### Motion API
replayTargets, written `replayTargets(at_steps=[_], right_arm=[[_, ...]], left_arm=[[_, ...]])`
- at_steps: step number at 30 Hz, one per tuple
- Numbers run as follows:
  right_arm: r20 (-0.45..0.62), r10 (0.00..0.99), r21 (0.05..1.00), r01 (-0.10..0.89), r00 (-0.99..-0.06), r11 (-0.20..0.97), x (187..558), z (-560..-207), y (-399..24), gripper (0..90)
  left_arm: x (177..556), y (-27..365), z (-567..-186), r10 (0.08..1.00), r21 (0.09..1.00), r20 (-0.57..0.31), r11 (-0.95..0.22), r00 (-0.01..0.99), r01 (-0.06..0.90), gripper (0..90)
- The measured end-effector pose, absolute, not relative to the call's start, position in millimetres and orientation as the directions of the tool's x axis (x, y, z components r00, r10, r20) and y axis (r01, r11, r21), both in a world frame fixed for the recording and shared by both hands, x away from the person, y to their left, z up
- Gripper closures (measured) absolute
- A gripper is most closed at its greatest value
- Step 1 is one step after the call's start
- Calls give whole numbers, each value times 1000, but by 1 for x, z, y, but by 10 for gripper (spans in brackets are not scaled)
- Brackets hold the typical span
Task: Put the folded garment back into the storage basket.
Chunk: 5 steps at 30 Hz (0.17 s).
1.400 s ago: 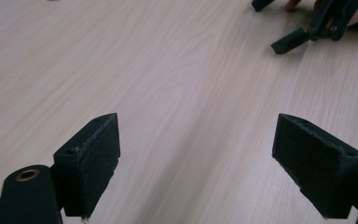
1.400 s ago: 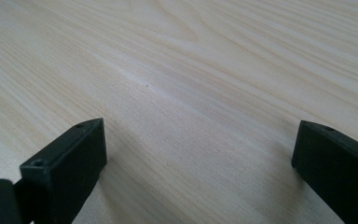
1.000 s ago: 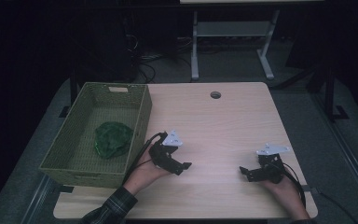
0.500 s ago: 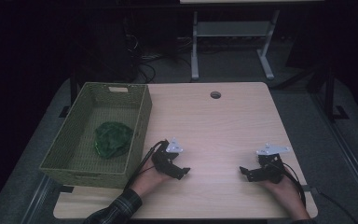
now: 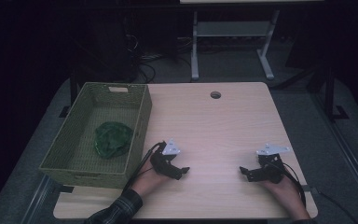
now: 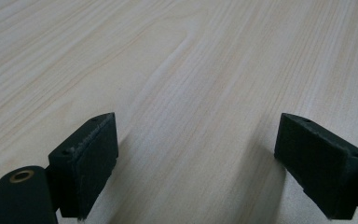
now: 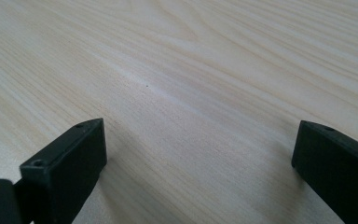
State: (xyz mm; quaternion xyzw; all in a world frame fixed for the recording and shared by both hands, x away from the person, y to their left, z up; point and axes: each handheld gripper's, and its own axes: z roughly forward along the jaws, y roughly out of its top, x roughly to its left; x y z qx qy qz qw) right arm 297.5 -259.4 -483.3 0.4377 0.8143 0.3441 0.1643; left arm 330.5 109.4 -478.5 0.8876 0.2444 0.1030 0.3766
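Observation:
A crumpled green cloth (image 5: 112, 139) lies inside the woven green basket (image 5: 137, 122) at the table's left. My left gripper (image 5: 182, 171) rests low on the wooden table (image 5: 214, 126) just right of the basket's near corner, open, with bare wood between its pads (image 6: 93, 158). My right gripper (image 5: 244, 172) rests near the front right of the table, pointing left, also open over bare wood, its pads (image 7: 72, 158) wide apart. In both gripper views the jaws stand spread with nothing between them.
A round cable hole (image 5: 215, 94) sits near the table's far edge. Behind the table stand a white metal frame (image 5: 230, 32) and loose cables (image 5: 144, 51) on the dark floor. Each gripper trails a black cable toward the front edge.
My left gripper has drifted slightly down toward the front edge and settled on the table. The right gripper has stayed in place.

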Motion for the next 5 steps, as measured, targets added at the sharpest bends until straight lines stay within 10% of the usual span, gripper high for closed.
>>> replayTargets(at_steps=[5], right_arm=[[34,826,704,600,-563,380,297,-483,-259,29]], left_arm=[[331,109,-479,511,719,-2,-597,859,356,128]])
